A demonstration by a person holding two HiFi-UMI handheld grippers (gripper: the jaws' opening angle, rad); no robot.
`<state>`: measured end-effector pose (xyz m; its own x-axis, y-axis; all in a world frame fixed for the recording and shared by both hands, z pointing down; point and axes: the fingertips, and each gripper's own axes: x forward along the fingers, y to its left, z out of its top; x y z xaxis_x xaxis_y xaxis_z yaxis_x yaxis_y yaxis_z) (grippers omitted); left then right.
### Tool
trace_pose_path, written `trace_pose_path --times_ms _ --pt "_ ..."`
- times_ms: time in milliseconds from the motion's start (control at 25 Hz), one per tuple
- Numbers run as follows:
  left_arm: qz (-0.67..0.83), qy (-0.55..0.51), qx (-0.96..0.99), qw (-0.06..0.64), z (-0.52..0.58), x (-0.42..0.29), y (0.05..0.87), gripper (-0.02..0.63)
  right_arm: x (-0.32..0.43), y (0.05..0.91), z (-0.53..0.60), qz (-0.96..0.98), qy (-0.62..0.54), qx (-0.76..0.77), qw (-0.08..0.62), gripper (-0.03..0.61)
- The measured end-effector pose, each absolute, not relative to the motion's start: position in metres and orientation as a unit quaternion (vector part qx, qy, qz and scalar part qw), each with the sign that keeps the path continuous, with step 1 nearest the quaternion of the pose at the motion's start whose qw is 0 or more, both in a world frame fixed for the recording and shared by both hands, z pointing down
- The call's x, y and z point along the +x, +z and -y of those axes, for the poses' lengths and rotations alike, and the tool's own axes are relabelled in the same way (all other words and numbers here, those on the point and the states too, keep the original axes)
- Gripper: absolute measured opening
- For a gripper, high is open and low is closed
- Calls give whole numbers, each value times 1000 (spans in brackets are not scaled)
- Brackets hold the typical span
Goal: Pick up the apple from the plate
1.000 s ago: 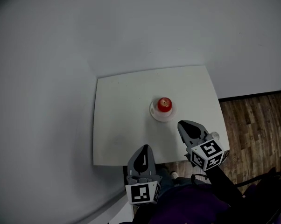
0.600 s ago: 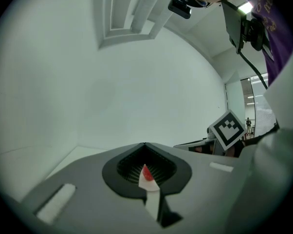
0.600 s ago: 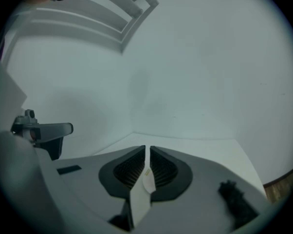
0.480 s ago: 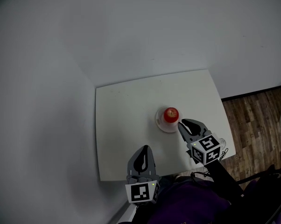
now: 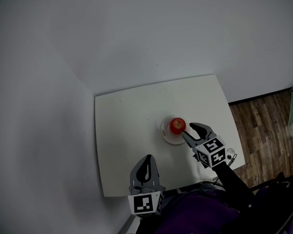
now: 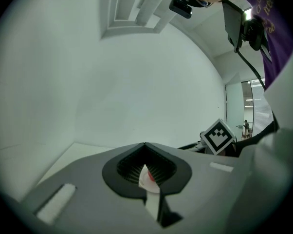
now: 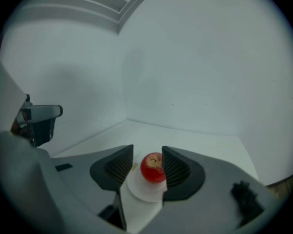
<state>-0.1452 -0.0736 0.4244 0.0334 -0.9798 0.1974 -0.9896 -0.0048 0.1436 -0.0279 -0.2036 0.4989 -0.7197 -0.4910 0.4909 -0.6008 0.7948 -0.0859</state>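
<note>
A red apple [image 5: 177, 126] sits on a small white plate [image 5: 166, 136] near the middle of the white table [image 5: 127, 126]. My right gripper [image 5: 190, 129] is just right of the plate, pointing at the apple, and its jaws are opening. In the right gripper view the apple [image 7: 153, 167] shows between the two jaws of the right gripper [image 7: 147, 151], close to the right pad; neither pad presses on it. My left gripper [image 5: 147, 159] is shut and empty over the table's near edge. Through its slit the left gripper view shows a sliver of the apple [image 6: 149, 177].
The table stands in a corner of pale walls [image 5: 137, 33]. Wooden floor [image 5: 263, 126] lies beyond its right edge. The right gripper's marker cube [image 6: 218, 134] shows in the left gripper view. Bare tabletop [image 5: 122, 145] stretches left of the plate.
The right gripper has moved forward up to the plate and its jaws have parted from shut. The left gripper has shifted slightly forward along the near edge.
</note>
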Motion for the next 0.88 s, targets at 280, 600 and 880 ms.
trace_pose_path --times_ms 280,600,880 --pt "706 15 696 135 79 -140 423 6 -36 530 216 917 121 256 281 267" --pt "720 24 681 134 81 -154 429 6 -51 557 224 911 106 235 322 329" --pt "722 28 679 132 83 -160 430 6 -58 571 229 907 102 224 343 345"
